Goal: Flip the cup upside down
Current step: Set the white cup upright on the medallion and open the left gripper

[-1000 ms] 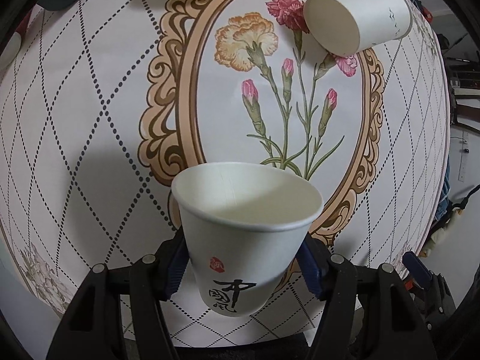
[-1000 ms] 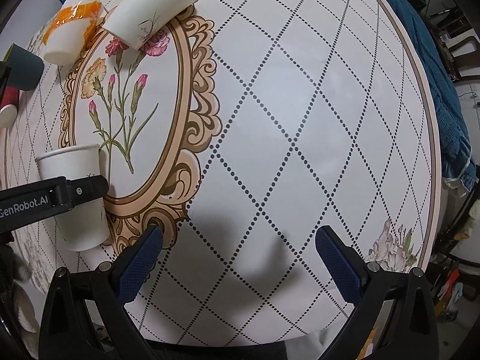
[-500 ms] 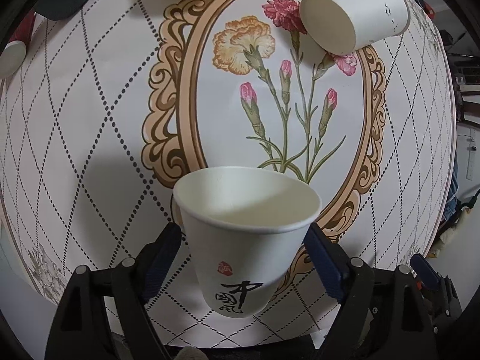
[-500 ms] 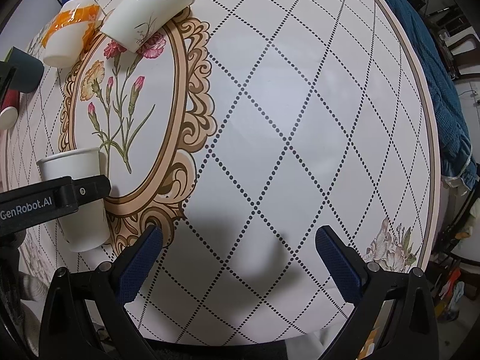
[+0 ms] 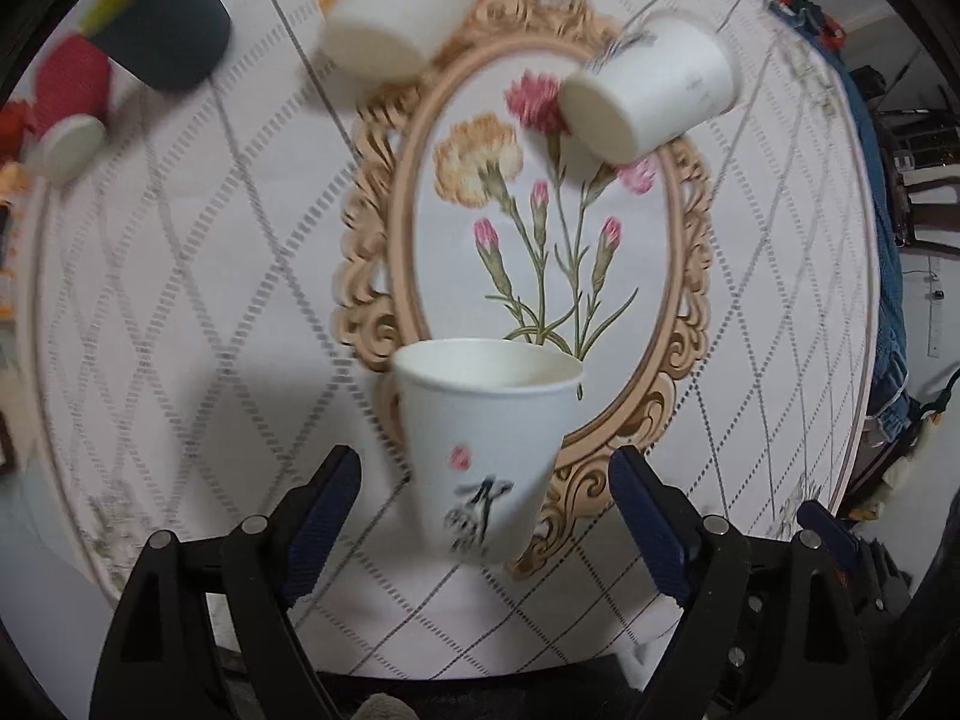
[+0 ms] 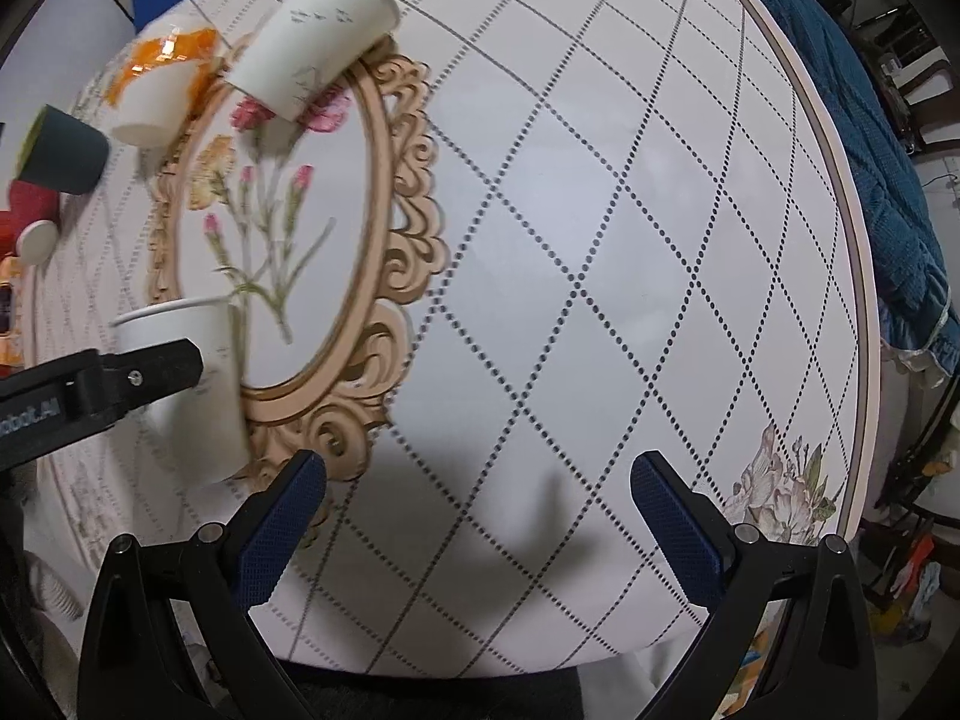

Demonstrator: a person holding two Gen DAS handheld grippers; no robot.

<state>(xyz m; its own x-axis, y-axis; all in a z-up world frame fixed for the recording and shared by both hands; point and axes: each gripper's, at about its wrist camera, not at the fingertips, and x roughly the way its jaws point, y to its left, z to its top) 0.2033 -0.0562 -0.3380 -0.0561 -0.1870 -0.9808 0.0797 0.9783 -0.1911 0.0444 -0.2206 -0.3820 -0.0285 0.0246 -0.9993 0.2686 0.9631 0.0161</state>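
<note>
A white paper cup with black brush-lettering and a small red seal [image 5: 489, 450] stands upright, mouth up, on the round table with a dotted-lattice cloth and a gilt-framed carnation print [image 6: 600, 240], at the frame's six o'clock edge. The left gripper [image 5: 483, 510] sits with its blue-padded fingers [image 5: 324, 504] spread wide, a clear gap on each side of the cup, touching nothing. In the right wrist view the cup [image 6: 198, 384] appears at nine o'clock, partly behind the left tool's black arm. The right gripper [image 6: 477, 516] hovers over bare cloth, also spread and empty.

The cup is not yet inverted, so the job looks to be at the grasp stage. A sound approach would be to centre the cup between the pads, close on the mid-wall rather than the soft rim, and squeeze only enough to hold, since thin paper crushes easily. Lift clear of the cloth before rolling the wrist, then set the rim down flat.

Keep the swing away from the plain white paper cup lying on its side [image 5: 651, 96] at one o'clock and the orange-banded white cup [image 5: 399, 18] at twelve; a dark teal cup [image 5: 159, 24] sits at ten.
</note>
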